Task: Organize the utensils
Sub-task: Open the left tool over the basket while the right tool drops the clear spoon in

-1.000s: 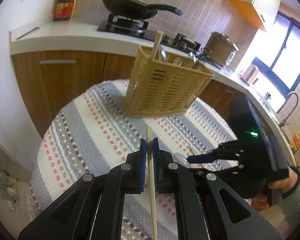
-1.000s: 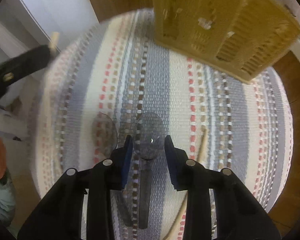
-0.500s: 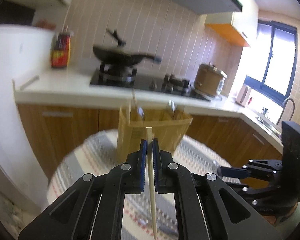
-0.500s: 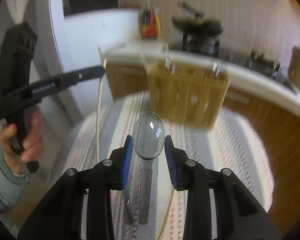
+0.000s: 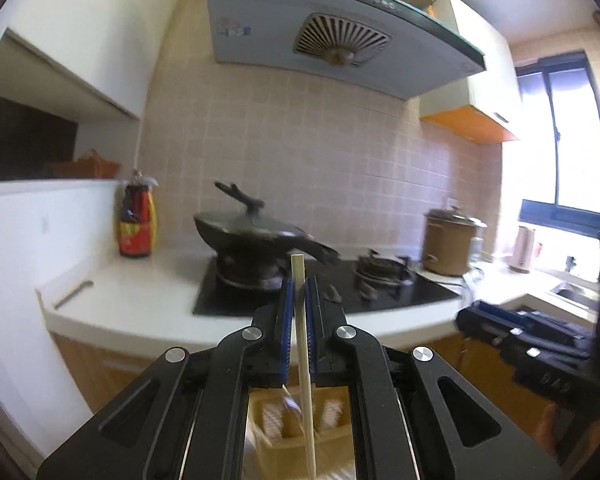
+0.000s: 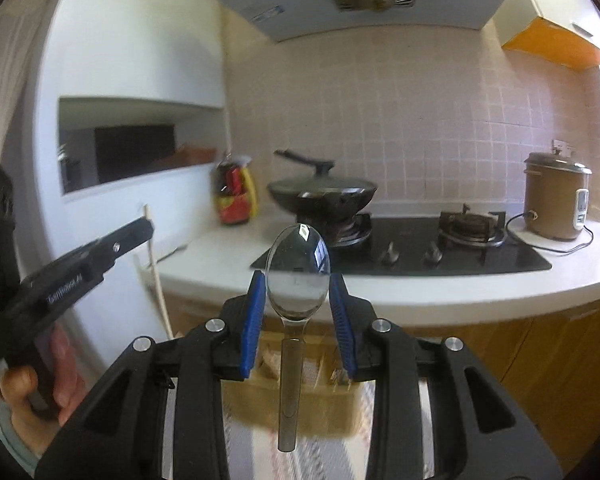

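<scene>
Two grippers were in use: the left gripper [image 5: 297, 304] carried one chopstick [image 5: 302, 344], and the right gripper [image 6: 299, 304] carried one clear spoon [image 6: 298, 276]. One yellow utensil basket [image 6: 300, 396] stood below them on one striped cloth [image 6: 320, 456]. On the far bench [image 6: 420, 292] there were one wok [image 6: 322, 194], one sauce bottle [image 6: 236, 196] to its left, one brown cooker [image 6: 556, 196] at the right, and two burners on one hob [image 6: 412, 252]. One range hood [image 5: 332, 32] hung overhead. One hand [image 6: 40, 384] showed at the near left.

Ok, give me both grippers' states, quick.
Left gripper: closed on a chopstick.
Right gripper: closed on a clear spoon, gripped at the bowl.
</scene>
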### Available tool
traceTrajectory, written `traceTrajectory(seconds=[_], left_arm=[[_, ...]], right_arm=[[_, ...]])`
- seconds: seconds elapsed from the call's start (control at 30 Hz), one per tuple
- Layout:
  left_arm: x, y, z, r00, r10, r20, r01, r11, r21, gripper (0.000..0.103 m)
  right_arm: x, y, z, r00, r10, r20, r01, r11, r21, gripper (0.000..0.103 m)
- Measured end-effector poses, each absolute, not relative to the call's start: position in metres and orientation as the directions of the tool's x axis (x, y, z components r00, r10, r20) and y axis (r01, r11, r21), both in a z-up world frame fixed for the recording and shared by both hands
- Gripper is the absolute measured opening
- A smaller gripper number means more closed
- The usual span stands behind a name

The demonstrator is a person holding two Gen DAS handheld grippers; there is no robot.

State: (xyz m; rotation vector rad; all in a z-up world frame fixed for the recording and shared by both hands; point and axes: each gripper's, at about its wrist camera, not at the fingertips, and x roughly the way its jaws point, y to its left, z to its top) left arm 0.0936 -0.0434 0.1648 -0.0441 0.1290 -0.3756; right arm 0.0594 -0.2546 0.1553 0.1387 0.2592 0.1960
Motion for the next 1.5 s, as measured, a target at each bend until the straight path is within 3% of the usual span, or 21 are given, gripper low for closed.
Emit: traceTrajectory(seconds=[0.3, 0.57, 0.67, 0.9, 1.07, 1.4, 1.43, 1.5], left_arm=[[0.128, -0.055, 0.148, 0.944, -0.315, -0.099, 0.316, 0.949, -0.007, 0.004], [0.14, -0.042, 0.164, 0.927, -0.362, -0.103, 0.356, 0.932, -0.071, 0.004], [0.139, -0.041, 0.169, 0.938, -0.339, -0.064, 0.335, 0.94, -0.067, 0.004], [0.144, -0.034, 0.134, 0.952, -0.307, 0.002, 0.305, 0.945, -0.121, 0.004], [0.145, -0.038, 0.116, 0.968, -0.251, 0.016, 0.251, 0.964, -0.083, 0.004], [0.145, -0.044, 0.09, 0.968, -0.251, -0.023, 0.249, 0.967, -0.056, 0.005], [0.145, -0.042, 0.088, 0.967, -0.252, -0.034, 0.25, 0.966, -0.062, 0.008], [0.145, -0.039, 0.086, 0.963, -0.263, -0.06, 0.258, 0.963, -0.078, 0.029]], right_arm=[[0.11, -0.272, 0.138, 0.975, 0.122, -0.188, -0.09, 0.981, 0.172, 0.03], [0.125, -0.283, 0.129, 0.973, 0.124, -0.196, -0.08, 0.973, 0.216, 0.03], [0.123, -0.281, 0.132, 0.977, 0.119, -0.177, -0.081, 0.974, 0.211, 0.03], [0.127, -0.274, 0.12, 0.977, 0.099, -0.189, -0.065, 0.982, 0.176, 0.03], [0.123, -0.264, 0.111, 0.984, 0.069, -0.166, -0.05, 0.992, 0.118, 0.03], [0.114, -0.257, 0.089, 0.981, 0.107, -0.163, -0.094, 0.992, 0.083, 0.03], [0.114, -0.256, 0.087, 0.979, 0.113, -0.169, -0.1, 0.992, 0.082, 0.031], [0.111, -0.258, 0.083, 0.974, 0.122, -0.191, -0.105, 0.99, 0.096, 0.041]])
